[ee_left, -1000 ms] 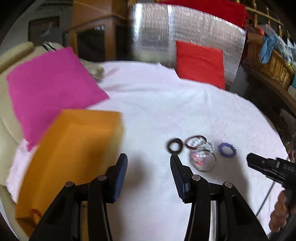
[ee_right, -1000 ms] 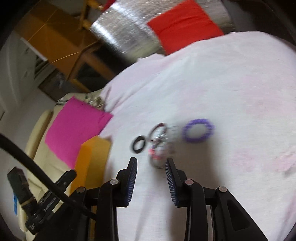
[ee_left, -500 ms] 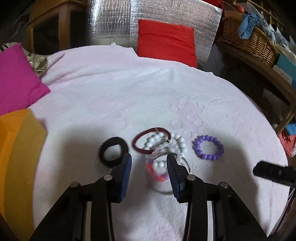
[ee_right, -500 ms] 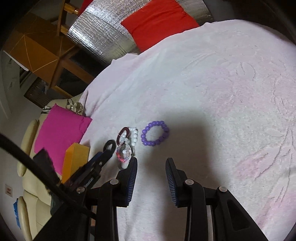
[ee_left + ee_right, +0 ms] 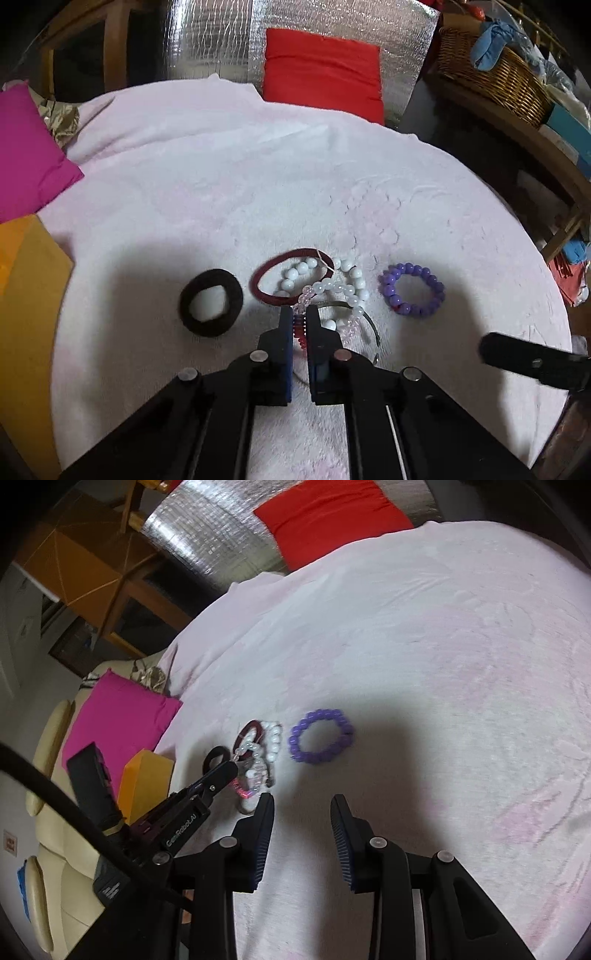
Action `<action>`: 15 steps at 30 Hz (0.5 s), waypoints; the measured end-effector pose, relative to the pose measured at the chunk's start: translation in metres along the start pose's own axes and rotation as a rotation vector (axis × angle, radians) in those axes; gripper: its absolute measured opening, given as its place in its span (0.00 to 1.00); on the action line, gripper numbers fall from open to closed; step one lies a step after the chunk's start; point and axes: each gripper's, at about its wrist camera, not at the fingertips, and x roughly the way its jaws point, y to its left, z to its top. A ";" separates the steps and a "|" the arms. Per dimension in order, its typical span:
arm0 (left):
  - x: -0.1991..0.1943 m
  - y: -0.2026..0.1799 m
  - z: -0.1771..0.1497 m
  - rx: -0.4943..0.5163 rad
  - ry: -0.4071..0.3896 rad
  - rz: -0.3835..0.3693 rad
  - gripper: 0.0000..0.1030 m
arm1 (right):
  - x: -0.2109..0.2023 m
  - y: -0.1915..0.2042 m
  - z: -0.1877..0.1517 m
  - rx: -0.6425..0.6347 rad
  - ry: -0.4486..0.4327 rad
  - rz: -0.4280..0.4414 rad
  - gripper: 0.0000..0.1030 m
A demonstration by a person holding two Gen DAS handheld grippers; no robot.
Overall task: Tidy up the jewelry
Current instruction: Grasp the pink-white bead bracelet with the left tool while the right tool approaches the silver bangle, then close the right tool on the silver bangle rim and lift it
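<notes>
A pile of jewelry lies on the pale pink cloth: a black hair tie [image 5: 210, 302], a maroon band [image 5: 291, 280], a white bead bracelet [image 5: 347, 282], a clear and red bead bracelet [image 5: 300, 334] and a thin metal bangle [image 5: 371, 325]. A purple bead bracelet [image 5: 412, 289] lies apart to the right, also in the right wrist view [image 5: 320, 735]. My left gripper [image 5: 300, 318] is shut on the clear and red bead bracelet, seen from the side in the right wrist view [image 5: 236, 771]. My right gripper [image 5: 302, 805] is open and empty, near the purple bracelet.
An orange box [image 5: 26, 295] stands at the left edge, a magenta cushion [image 5: 26, 155] behind it. A red cushion [image 5: 321, 70] leans on a silver panel at the back. A wicker basket [image 5: 495, 81] sits far right. The cloth's right edge drops off.
My left gripper swung right from the orange box to the pile and closed on the clear and red bracelet. My right gripper stayed open and drew back from the pile toward the purple bracelet.
</notes>
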 end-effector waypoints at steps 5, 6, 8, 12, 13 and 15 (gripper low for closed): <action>-0.031 0.025 0.001 -0.053 -0.058 -0.005 0.06 | 0.017 0.025 -0.002 -0.071 -0.006 -0.027 0.34; -0.035 0.029 0.001 -0.059 -0.064 -0.003 0.06 | 0.021 0.030 -0.002 -0.088 -0.011 -0.038 0.34; -0.042 0.038 0.000 -0.060 -0.075 0.018 0.06 | 0.030 0.039 -0.003 -0.118 -0.018 -0.061 0.34; -0.046 0.051 -0.003 -0.067 -0.057 0.028 0.06 | 0.047 0.054 -0.002 -0.156 -0.032 -0.094 0.34; -0.046 0.052 -0.005 -0.065 -0.054 0.029 0.06 | 0.051 0.057 -0.002 -0.164 -0.034 -0.108 0.34; -0.048 0.055 -0.007 -0.054 -0.050 0.033 0.06 | 0.060 0.062 -0.003 -0.177 -0.036 -0.141 0.34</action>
